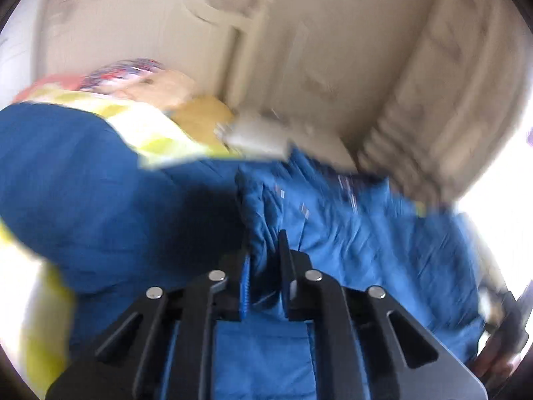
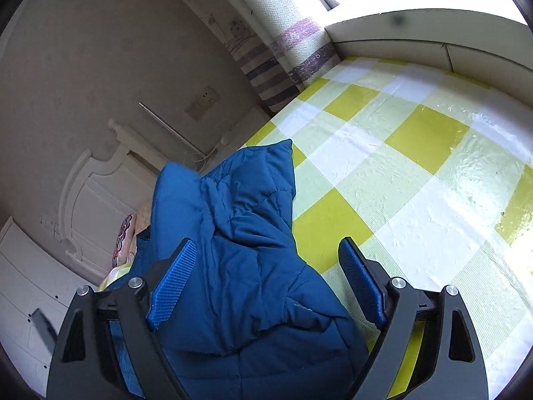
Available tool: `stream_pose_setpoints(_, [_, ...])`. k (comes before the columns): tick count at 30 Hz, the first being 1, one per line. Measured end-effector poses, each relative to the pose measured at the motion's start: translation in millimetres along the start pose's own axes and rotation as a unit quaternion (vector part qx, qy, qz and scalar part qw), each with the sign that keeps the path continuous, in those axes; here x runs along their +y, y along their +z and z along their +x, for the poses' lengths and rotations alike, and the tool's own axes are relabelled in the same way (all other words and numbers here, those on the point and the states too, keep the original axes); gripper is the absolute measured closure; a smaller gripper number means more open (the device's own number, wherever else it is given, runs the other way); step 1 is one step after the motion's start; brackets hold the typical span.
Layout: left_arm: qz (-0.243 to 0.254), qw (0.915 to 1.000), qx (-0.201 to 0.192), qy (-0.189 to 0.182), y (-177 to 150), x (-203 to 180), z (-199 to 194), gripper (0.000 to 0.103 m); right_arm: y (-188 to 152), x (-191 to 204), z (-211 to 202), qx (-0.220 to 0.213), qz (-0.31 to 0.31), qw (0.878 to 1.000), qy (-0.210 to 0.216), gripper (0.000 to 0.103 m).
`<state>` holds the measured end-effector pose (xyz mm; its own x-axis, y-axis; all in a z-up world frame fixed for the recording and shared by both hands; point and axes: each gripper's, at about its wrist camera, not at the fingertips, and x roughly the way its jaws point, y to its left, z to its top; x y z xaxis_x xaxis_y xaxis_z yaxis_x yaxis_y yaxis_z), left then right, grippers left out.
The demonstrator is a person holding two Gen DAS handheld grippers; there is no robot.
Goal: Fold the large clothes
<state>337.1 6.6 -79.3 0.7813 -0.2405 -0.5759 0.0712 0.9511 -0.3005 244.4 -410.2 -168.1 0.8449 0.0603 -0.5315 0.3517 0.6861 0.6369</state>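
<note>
- Our left hand-held gripper (image 1: pixel 265 253) is clenched on a fold of the blue jacket (image 1: pixel 349 233).
- Our right hand-held gripper (image 2: pixel 266 266) stands released above the jacket on the checked bed (image 2: pixel 416 166).

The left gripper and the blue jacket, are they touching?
Touching. In the left wrist view, the left gripper has its fingers closed on a fold of the blue jacket.

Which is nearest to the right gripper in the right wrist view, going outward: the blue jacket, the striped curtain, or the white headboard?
1. Blue jacket, between the open jaws of the right gripper.
2. White headboard, off to the left.
3. Striped curtain, far ahead, by the window.
</note>
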Motion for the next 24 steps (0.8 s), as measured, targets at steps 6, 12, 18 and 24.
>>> stream_pose_setpoints(6, [0.023, 0.9986, 0.026, 0.040, 3, 36, -10, 0.060, -4, 0, -2, 0.002, -0.007, 1.000, -0.002, 0.019])
stream_pose_setpoints(12, [0.017, 0.9905, -0.092, 0.101, 6, 39, -62, 0.008, -8, 9, -5, 0.000, -0.038, 0.999, -0.011, 0.021])
stream_pose_setpoints(18, [0.174, 0.9797, -0.026, 0.096, 7, -34, -28, 0.007, -23, 59, -13, -0.021, -0.175, 0.984, -0.018, 0.036])
stream_pose_setpoints(24, [0.206, 0.9679, 0.098, 0.104, -34, -27, 53, 0.007, -62, 112, 38, 0.096, -0.350, 0.925, -0.112, 0.041])
